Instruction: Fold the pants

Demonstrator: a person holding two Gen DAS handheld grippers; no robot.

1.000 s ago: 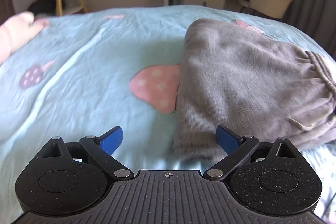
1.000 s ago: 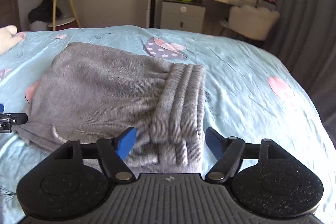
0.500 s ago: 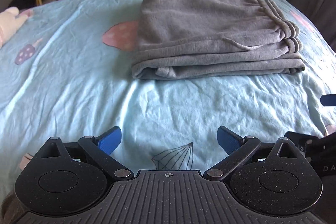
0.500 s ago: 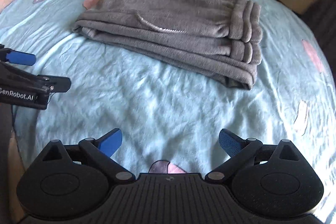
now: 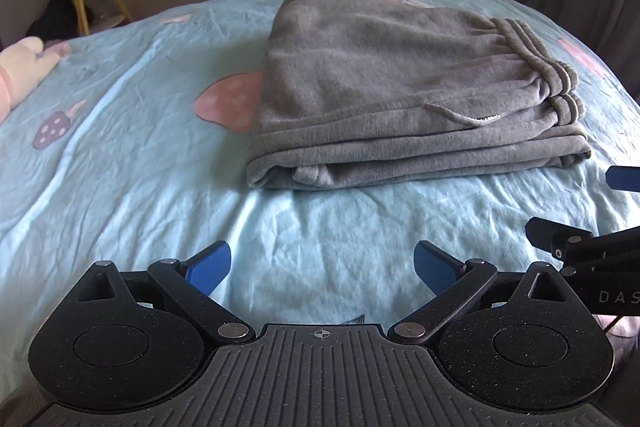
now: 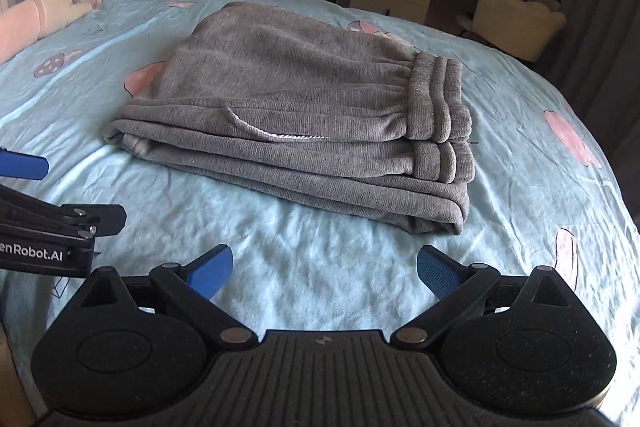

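- A second ago the left gripper [image 5: 322, 265] had its spread fingers right at the near edge of the folded grey pants [image 5: 404, 95]; now it sits back from them, with bare blue bedsheet [image 5: 312, 223] between.
- The right gripper [image 6: 324, 267] straddled the waistband [image 6: 440, 103] then; it too is now well apart from the pants.
- Half a second ago both cameras looked down more steeply; both now look flatter, showing more room.
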